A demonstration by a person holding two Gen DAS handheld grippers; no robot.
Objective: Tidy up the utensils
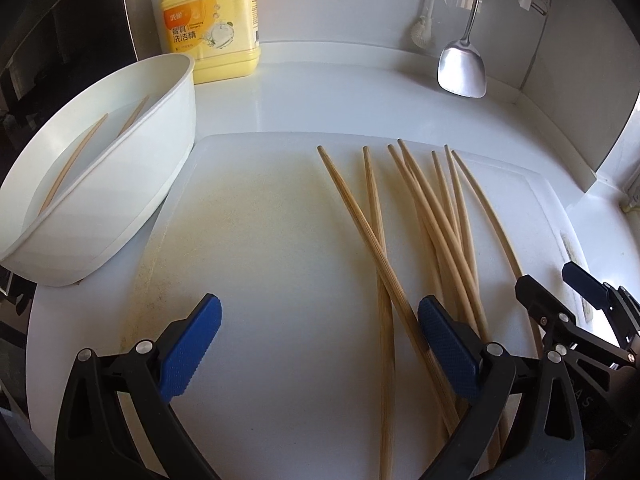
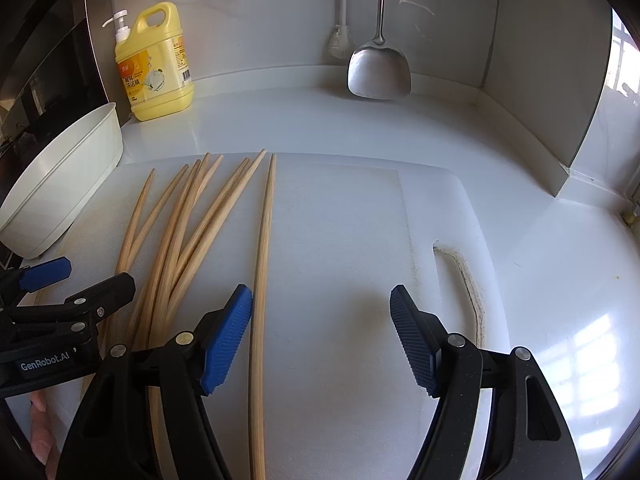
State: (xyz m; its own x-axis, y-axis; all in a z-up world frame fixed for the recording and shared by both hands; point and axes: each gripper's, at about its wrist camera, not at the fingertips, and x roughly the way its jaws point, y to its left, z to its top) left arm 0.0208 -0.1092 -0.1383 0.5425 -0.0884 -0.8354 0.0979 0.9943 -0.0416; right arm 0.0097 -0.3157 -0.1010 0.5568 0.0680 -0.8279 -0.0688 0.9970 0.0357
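The chopsticks (image 1: 404, 240) run off the bottom edge (near ends unseen).

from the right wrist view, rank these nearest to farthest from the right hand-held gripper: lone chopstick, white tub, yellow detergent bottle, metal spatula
1. Lone chopstick: lies on the cutting board right beside the left finger of the right hand-held gripper.
2. White tub: far left, at the board's edge.
3 and 4. Yellow detergent bottle, back left, and metal spatula, hanging at the back wall: too close to call.
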